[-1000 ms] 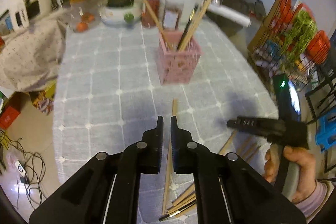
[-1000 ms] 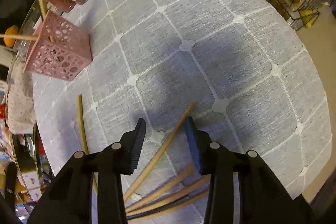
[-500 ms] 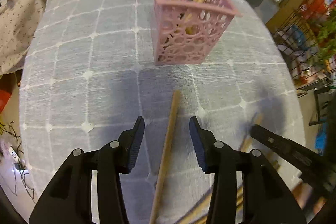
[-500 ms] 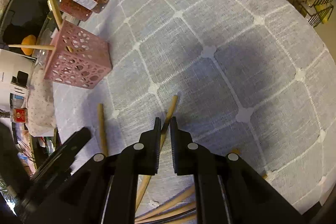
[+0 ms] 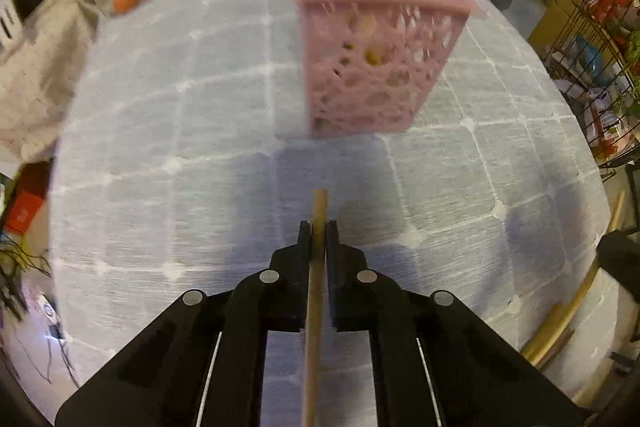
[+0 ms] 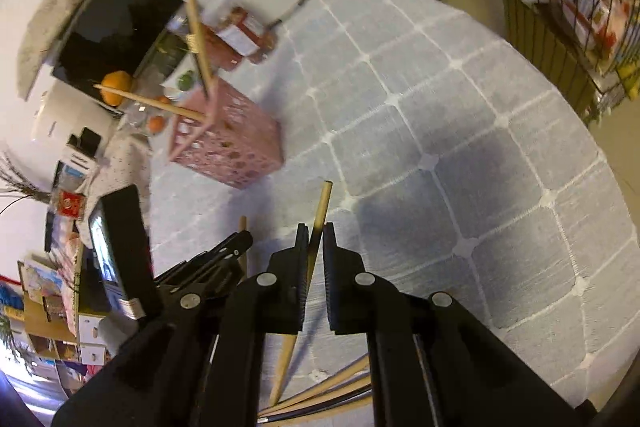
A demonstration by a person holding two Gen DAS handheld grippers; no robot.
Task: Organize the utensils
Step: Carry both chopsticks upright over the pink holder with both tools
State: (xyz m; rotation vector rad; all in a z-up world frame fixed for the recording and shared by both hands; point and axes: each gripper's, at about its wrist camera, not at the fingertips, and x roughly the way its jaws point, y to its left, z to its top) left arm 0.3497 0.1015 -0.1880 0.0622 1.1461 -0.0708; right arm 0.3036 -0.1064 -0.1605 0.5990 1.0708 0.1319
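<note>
Both grippers clamped on chopsticks.
Left [image 5: 319, 233] and right [image 6: 315, 237] each pinching one stick [image 5: 318, 227] [image 6: 318, 223] near its tip; probably light, stiff, slippery.

Left wrist view looks forward along the left gripper [image 5: 318, 227], low and close over the tabletop [image 5: 168, 115], facing the pink basket [image 5: 376, 67] near the far edge, seen close and blurred. Right wrist view sits over the right gripper [image 6: 316, 231], rolled sideways, higher up, facing the same basket [image 6: 236, 147] from farther off. Both views share the basket, the gridded tabletop [image 6: 460, 115] and the far-edge clutter; the right view also catches the left gripper [image 6: 240, 241].
</note>
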